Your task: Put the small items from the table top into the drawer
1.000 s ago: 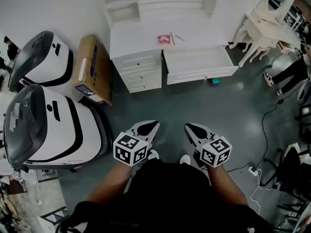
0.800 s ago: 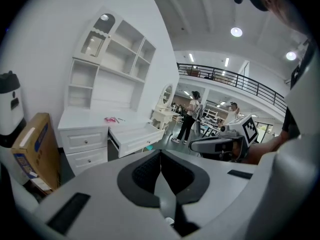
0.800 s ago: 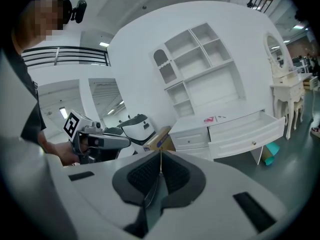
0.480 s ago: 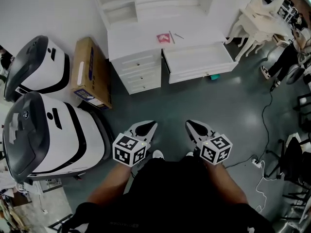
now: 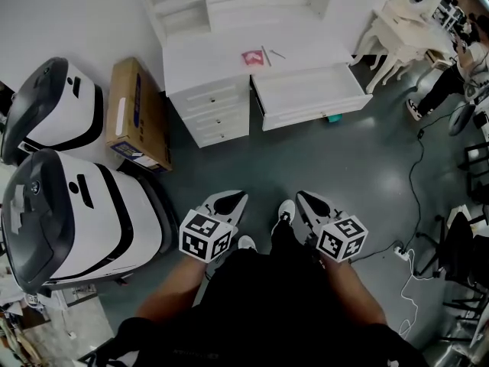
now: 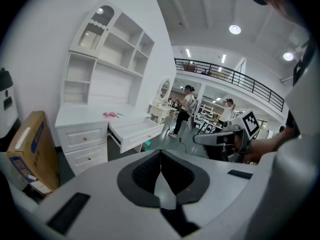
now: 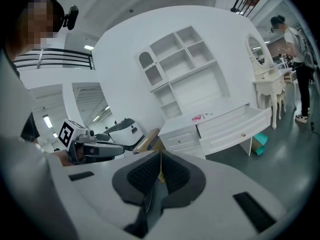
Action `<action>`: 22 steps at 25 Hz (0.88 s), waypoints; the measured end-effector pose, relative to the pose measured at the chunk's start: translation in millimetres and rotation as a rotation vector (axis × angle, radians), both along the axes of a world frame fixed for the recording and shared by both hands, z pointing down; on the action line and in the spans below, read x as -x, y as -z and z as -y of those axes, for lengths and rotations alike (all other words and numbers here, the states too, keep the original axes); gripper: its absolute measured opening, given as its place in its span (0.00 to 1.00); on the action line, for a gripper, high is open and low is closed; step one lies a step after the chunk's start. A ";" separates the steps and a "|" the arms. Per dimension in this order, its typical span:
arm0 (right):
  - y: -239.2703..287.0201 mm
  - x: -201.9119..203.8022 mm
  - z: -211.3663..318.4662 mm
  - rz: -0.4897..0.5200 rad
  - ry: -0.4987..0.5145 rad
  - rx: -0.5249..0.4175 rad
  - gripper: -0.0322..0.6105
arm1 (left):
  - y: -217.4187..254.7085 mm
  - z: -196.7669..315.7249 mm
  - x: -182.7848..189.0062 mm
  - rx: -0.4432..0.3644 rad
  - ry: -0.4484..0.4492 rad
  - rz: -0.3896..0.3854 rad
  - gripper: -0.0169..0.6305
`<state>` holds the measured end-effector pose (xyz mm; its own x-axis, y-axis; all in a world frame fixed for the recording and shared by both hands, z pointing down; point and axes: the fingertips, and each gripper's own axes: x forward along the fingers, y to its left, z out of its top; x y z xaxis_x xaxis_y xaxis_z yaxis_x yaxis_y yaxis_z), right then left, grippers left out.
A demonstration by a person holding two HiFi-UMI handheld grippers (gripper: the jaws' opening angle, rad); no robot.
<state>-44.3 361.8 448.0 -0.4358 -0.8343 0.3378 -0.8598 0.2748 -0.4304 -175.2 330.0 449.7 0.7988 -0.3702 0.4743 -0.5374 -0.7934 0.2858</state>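
A white desk (image 5: 214, 61) stands far ahead with its right drawer (image 5: 306, 92) pulled open. On the desk top lie a small pink item (image 5: 253, 57) and thin stick-like items (image 5: 269, 53); the pink item (image 6: 109, 115) (image 7: 197, 117) is visible in both gripper views too. My left gripper (image 5: 236, 198) and right gripper (image 5: 302, 197) hang low near my body, well short of the desk. Both are shut with nothing between the jaws.
Two large white and black machines (image 5: 72, 205) stand at the left, with a cardboard box (image 5: 136, 115) leaning beside the desk. A white dressing table (image 5: 405, 21) and people are at the right. A cable (image 5: 416, 197) runs over the grey floor. A teal object (image 5: 333, 118) lies under the drawer.
The view has shifted a little toward the desk and my right foot has stepped forward. Both grippers stay shut and low.
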 end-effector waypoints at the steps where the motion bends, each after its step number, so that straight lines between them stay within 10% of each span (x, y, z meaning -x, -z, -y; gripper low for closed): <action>1: -0.9 -3.0 2.4 -0.003 -0.002 -0.001 0.09 | -1.1 2.0 -3.0 0.000 0.001 0.004 0.04; 22: 12.5 -94.8 162.5 0.038 0.104 -0.046 0.09 | 3.9 135.7 -90.9 0.018 0.111 0.033 0.04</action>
<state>50.4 199.3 435.5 -0.5323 -0.7982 0.2821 -0.8091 0.3817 -0.4468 -84.3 194.2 445.7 0.7369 -0.4470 0.5071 -0.6314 -0.7231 0.2802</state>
